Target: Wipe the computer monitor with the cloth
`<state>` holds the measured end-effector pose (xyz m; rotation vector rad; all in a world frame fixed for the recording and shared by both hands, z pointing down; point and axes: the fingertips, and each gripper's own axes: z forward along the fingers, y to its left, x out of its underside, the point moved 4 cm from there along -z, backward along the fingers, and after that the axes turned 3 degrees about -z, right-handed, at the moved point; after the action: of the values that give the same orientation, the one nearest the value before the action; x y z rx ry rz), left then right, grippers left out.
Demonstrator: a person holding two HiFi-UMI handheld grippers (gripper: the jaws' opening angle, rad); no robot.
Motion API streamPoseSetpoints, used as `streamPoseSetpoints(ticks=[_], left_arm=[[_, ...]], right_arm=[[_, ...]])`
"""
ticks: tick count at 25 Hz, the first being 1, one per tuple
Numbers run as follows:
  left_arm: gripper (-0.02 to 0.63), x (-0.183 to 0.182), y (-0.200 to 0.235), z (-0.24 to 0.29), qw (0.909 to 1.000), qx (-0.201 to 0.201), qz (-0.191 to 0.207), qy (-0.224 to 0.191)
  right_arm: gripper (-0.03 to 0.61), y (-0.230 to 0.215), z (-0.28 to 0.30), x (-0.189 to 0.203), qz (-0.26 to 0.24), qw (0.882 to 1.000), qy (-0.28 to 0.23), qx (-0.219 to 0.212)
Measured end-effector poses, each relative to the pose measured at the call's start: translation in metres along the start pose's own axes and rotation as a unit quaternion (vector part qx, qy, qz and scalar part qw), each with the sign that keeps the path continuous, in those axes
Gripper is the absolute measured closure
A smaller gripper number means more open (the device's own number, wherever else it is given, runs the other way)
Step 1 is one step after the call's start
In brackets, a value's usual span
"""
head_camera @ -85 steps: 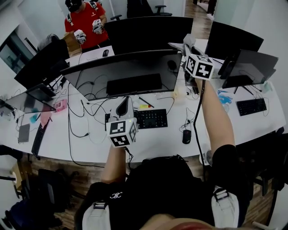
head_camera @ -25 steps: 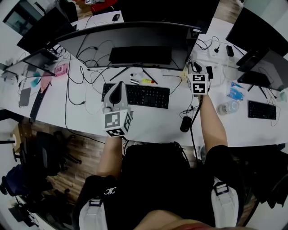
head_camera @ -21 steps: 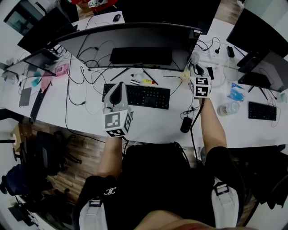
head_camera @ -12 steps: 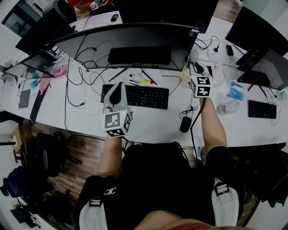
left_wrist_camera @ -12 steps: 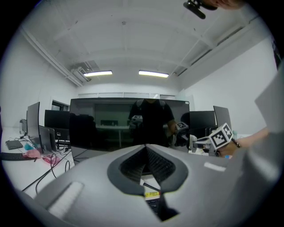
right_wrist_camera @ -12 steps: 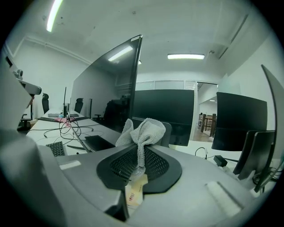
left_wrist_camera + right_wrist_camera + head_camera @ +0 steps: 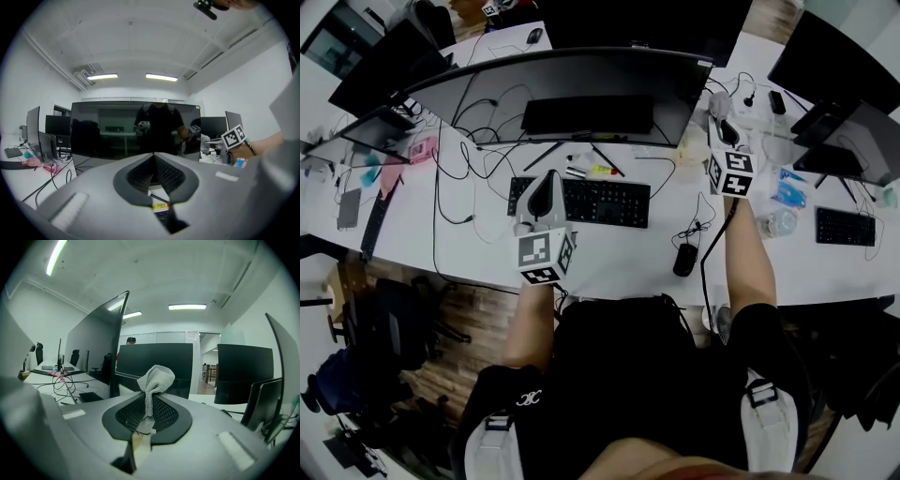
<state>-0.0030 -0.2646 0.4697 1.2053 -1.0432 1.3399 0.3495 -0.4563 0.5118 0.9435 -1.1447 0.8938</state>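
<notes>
The wide curved monitor (image 7: 562,80) stands at the back of the white desk (image 7: 609,267), its screen dark. My right gripper (image 7: 719,111) is just off the monitor's right end, shut on a small grey cloth (image 7: 715,99). In the right gripper view the cloth (image 7: 154,379) sticks up from the shut jaws, with the monitor's edge (image 7: 101,343) to the left. My left gripper (image 7: 547,183) hovers over the keyboard's left end, shut with nothing in it. In the left gripper view it faces the monitor's screen (image 7: 117,129).
A black keyboard (image 7: 581,200) and a mouse (image 7: 681,260) lie in front of the monitor, with pens and loose cables near its stand. More monitors (image 7: 839,131) stand to the right, others (image 7: 375,94) to the left. A water bottle (image 7: 773,223) is near my right forearm.
My right gripper, up at the monitor's top right corner seconds ago, came down and has drifted right and away with the cloth over the last second. The left gripper has stayed put.
</notes>
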Motion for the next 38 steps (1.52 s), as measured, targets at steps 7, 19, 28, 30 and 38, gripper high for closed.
streamPoseSetpoints(ticks=[7, 19, 28, 30, 38], left_arm=[[0.565, 0.003, -0.005, 0.007, 1.0000, 0.006, -0.003, 0.002], [0.565, 0.009, -0.012, 0.015, 0.9999, 0.011, -0.002, 0.010], [0.565, 0.009, -0.008, 0.015, 0.9999, 0.005, 0.002, 0.016], [0.565, 0.008, -0.007, 0.014, 0.9998, 0.004, 0.003, 0.017], [0.565, 0.010, 0.010, 0.009, 0.9999, 0.002, 0.003, 0.016]], right_arm=[[0.549, -0.016, -0.004, 0.009, -0.005, 1.000, 0.015, 0.013], [0.549, 0.043, 0.001, 0.011, -0.086, 0.993, 0.009, -0.080], [0.549, 0.056, 0.009, 0.040, -0.115, 0.987, 0.047, -0.100], [0.549, 0.057, 0.010, 0.051, -0.122, 0.985, 0.063, -0.102], [0.549, 0.072, 0.016, 0.118, -0.119, 0.976, 0.150, -0.104]])
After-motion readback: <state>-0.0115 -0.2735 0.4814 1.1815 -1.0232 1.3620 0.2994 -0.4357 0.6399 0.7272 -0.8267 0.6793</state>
